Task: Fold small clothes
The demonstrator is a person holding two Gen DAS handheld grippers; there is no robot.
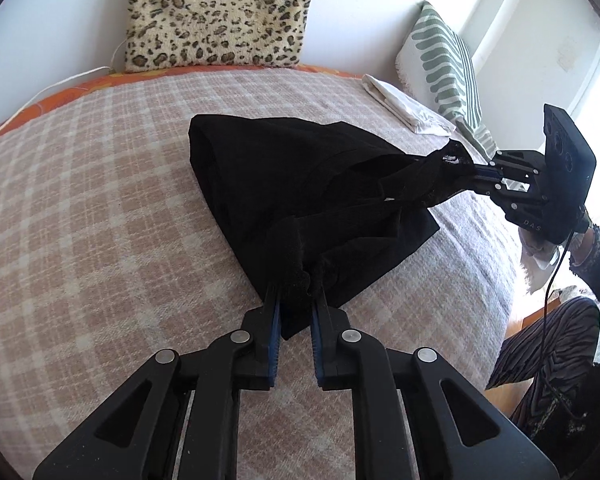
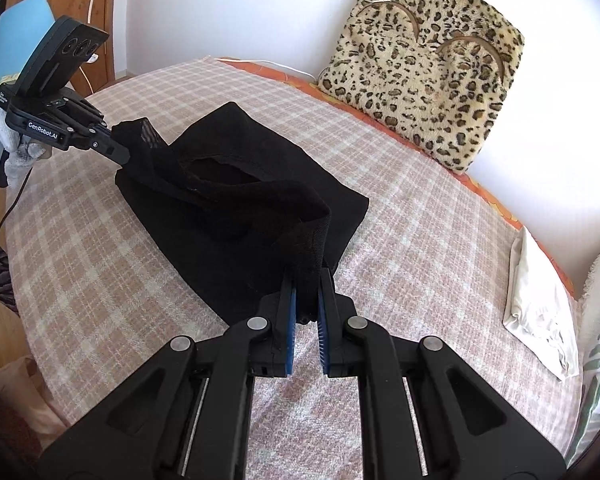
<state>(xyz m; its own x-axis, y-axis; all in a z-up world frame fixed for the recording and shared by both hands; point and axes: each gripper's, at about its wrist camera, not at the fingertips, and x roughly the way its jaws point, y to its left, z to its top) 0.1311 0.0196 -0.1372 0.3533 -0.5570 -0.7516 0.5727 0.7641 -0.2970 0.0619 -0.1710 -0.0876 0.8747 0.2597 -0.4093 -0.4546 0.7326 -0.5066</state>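
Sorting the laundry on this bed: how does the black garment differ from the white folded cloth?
The black garment lies mid-bed, partly lifted at two edges; the white folded cloth lies flat near the bed's far edge. The black garment is pinched by the left claw and right claw; the white cloth is untouched. The black one looks larger. Both rest on the checked blanket.

**Count of things on the bed**

One black garment (image 1: 284, 184) lies on the bed (image 1: 100, 200), stretched between two claws: the left claw (image 1: 294, 292) at one corner, the right claw (image 2: 309, 280) at another. Beyond the claws stand two cushions: one leopard-print cushion (image 2: 424, 60) straight ahead against the wall, one green-patterned cushion (image 1: 444, 64) to the right of the left claw. One folded white cloth (image 2: 540, 304) lies right of the right claw.
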